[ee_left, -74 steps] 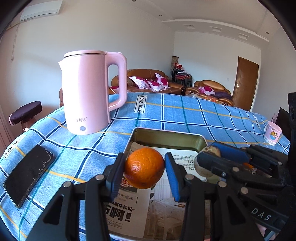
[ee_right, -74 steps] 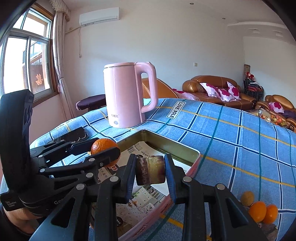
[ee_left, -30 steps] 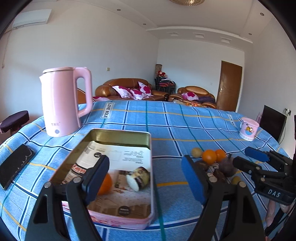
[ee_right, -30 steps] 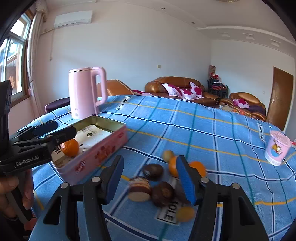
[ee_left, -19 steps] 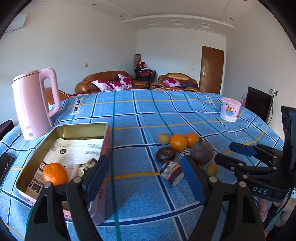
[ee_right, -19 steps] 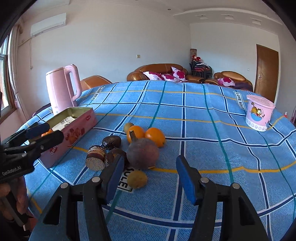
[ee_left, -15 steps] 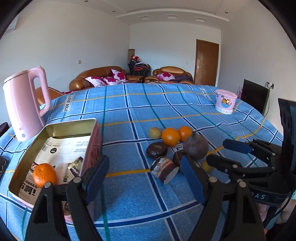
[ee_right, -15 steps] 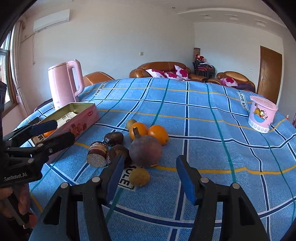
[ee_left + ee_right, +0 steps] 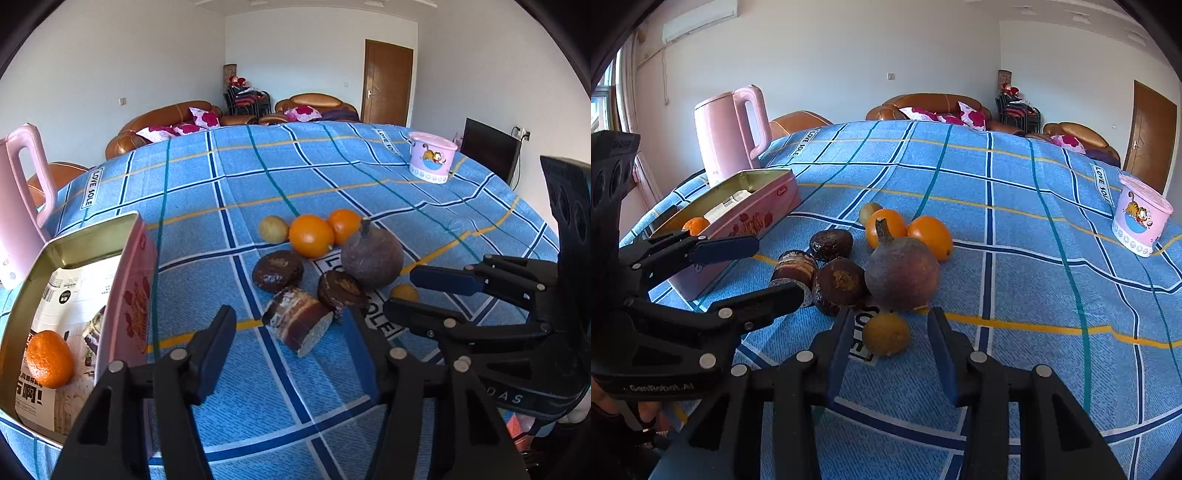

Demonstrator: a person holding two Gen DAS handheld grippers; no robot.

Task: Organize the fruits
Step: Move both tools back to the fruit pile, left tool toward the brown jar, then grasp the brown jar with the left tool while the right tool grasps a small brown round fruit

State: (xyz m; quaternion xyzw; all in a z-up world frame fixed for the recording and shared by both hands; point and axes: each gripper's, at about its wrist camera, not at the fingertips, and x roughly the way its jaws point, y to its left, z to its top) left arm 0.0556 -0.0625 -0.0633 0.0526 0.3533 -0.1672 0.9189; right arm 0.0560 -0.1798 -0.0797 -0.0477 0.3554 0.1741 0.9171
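Several fruits lie in a cluster on the blue checked cloth: a cut dark fruit, two dark round fruits, a big purple mangosteen, two oranges and a small yellow fruit. A pink tin at the left holds an orange and a fruit piece. My left gripper is open and empty, just in front of the cut fruit. My right gripper is open, its blue pads either side of the small yellow fruit.
A pink kettle stands behind the tin. A pink cartoon cup stands at the far right of the table. Sofas and a door lie beyond the table.
Both grippers let go of an orange and a fruit piece into the tin, then swung right to the fruit cluster and moved close to it.
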